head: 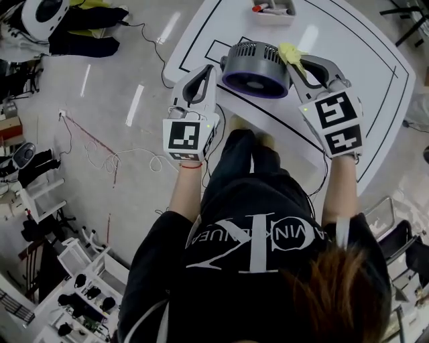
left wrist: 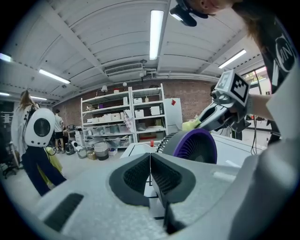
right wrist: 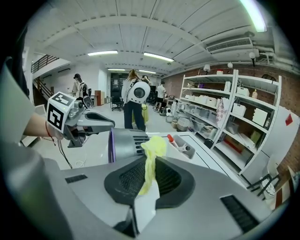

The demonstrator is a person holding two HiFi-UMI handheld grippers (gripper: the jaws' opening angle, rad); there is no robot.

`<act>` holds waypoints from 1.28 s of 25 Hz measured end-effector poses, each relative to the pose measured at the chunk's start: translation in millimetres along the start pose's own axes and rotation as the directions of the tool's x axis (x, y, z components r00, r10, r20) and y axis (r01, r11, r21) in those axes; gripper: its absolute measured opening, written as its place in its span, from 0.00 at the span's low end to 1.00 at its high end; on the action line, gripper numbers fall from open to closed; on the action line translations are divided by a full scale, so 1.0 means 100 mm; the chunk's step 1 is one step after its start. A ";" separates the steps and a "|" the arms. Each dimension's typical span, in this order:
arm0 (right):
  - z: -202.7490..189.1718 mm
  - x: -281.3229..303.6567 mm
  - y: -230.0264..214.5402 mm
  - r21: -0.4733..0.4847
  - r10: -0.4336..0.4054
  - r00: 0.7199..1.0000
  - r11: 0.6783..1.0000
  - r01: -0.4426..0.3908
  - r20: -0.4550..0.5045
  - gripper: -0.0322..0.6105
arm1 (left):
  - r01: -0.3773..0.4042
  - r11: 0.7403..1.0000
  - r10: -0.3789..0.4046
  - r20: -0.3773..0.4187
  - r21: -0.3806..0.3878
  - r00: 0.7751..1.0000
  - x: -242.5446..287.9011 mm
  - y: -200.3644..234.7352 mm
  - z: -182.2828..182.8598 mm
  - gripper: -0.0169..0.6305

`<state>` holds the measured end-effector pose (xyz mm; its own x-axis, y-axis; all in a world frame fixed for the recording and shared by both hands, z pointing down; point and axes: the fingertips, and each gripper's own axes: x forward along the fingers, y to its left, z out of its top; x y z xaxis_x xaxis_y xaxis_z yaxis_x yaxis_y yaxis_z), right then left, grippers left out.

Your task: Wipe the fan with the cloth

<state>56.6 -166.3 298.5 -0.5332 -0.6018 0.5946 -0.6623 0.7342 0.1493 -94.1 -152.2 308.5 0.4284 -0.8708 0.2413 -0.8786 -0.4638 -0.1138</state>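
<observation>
A round grey fan [head: 253,69] with a purple front rim stands near the white table's [head: 362,53] front edge. My right gripper [head: 299,61] is shut on a yellow cloth [head: 289,52], which meets the fan's back right side. In the right gripper view the cloth [right wrist: 151,152] sticks up from between the pressed jaws of that gripper [right wrist: 150,164], in front of the fan [right wrist: 126,143]. My left gripper [head: 209,68] is shut and empty, its tip close beside the fan's left side. The left gripper view shows its closed jaws [left wrist: 150,157], the fan [left wrist: 194,145] and the cloth [left wrist: 190,125].
A small tray [head: 273,10] with markers sits at the table's far edge. Black lines are marked on the tabletop. Cables [head: 100,151] trail over the floor at the left. Shelving [left wrist: 124,117] and people [right wrist: 133,101] stand in the room behind.
</observation>
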 end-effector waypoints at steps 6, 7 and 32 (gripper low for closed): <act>-0.18 -0.01 -0.01 0.054 0.005 1.000 0.998 -0.006 0.008 0.11 | -0.059 0.998 0.060 -0.057 0.017 0.997 -0.02 -0.06 -0.05 0.05; -0.20 -0.01 -0.01 0.067 0.009 1.000 0.998 -0.010 0.012 0.11 | -0.073 0.997 0.074 -0.061 0.022 0.995 -0.03 -0.07 -0.04 0.05; -0.68 -0.16 -0.14 0.186 -0.029 0.998 0.982 0.018 0.059 0.11 | 0.167 0.985 -0.160 -0.141 0.038 0.977 0.38 -1.70 -0.41 0.33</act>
<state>110.0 -145.7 340.5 -0.5440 -0.6406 0.5420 -0.7578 0.6524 0.0105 62.4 -99.9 376.1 0.5295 -0.7533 0.3901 -0.7859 -0.6087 -0.1087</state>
